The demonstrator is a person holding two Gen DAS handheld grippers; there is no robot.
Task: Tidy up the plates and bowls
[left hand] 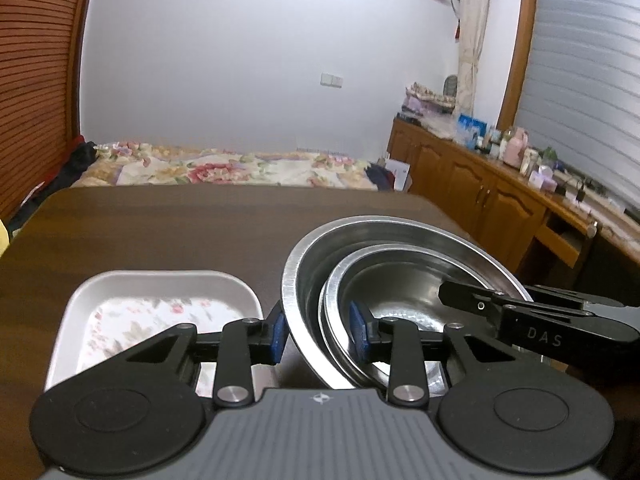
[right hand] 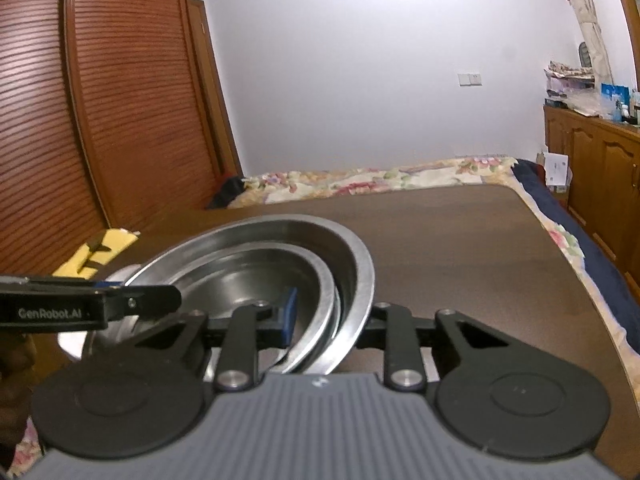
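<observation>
Both bowls' (right hand: 280, 264) near rims hide behind the right tool (right hand: 328, 316).

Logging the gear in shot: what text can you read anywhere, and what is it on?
"DAS": on the right gripper, side of its finger arm.
"GenRobot.AI": on the left gripper, side of its finger arm.
Boxes and bottles on the cabinet: too small and blurred to read.
Bowls and tray: no text.

far tabletop (left hand: 180, 220): open | near: nested bowls (left hand: 400, 264), white tray (left hand: 160, 280) block
</observation>
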